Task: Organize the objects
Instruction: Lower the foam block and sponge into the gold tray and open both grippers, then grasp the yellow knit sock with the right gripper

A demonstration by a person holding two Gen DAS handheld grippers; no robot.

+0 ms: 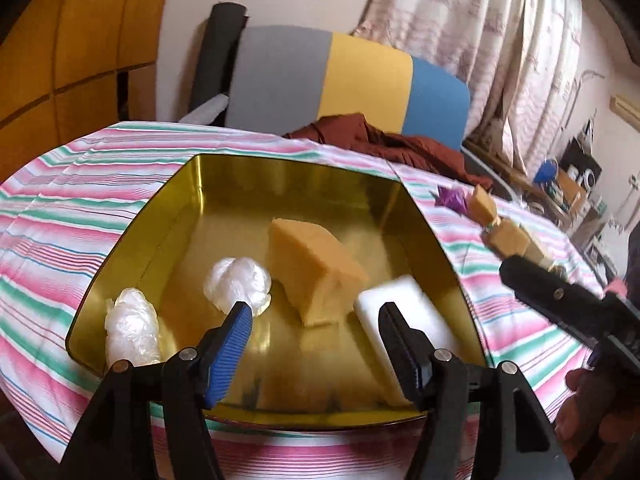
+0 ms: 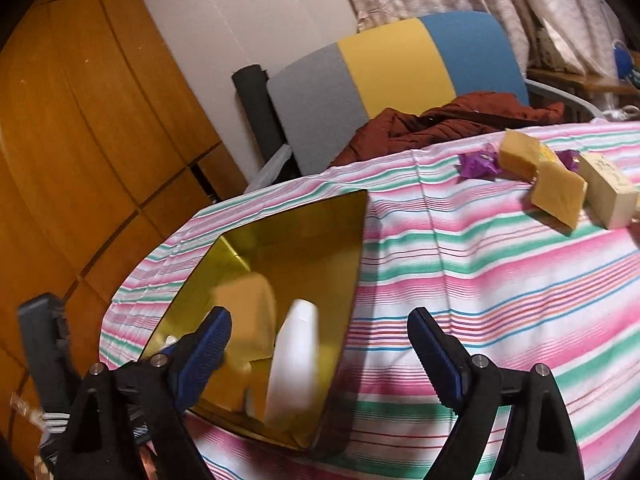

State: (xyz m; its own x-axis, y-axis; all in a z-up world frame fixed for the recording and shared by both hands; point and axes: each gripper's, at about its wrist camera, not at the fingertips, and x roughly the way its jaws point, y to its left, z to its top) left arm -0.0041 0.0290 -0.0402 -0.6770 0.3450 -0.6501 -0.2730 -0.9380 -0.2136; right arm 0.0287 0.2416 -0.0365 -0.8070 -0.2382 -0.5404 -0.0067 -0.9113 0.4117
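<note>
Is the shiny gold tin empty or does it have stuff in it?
Not empty. The gold tin holds a yellow sponge, a white block and two plastic bundles.

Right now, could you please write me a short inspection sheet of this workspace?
Surface: striped tablecloth, wrinkled.
Job's things: gold tray holds a yellow sponge, a white block and two plastic bundles; tan blocks and purple wrappers lie outside the tray.
Clutter: brown garment at the table's far edge.
Grippers: left claw open above the tray; right claw open, empty.
Cables: nothing seen.
Surroundings: tricolour chair, curtain, wooden cabinet.
</note>
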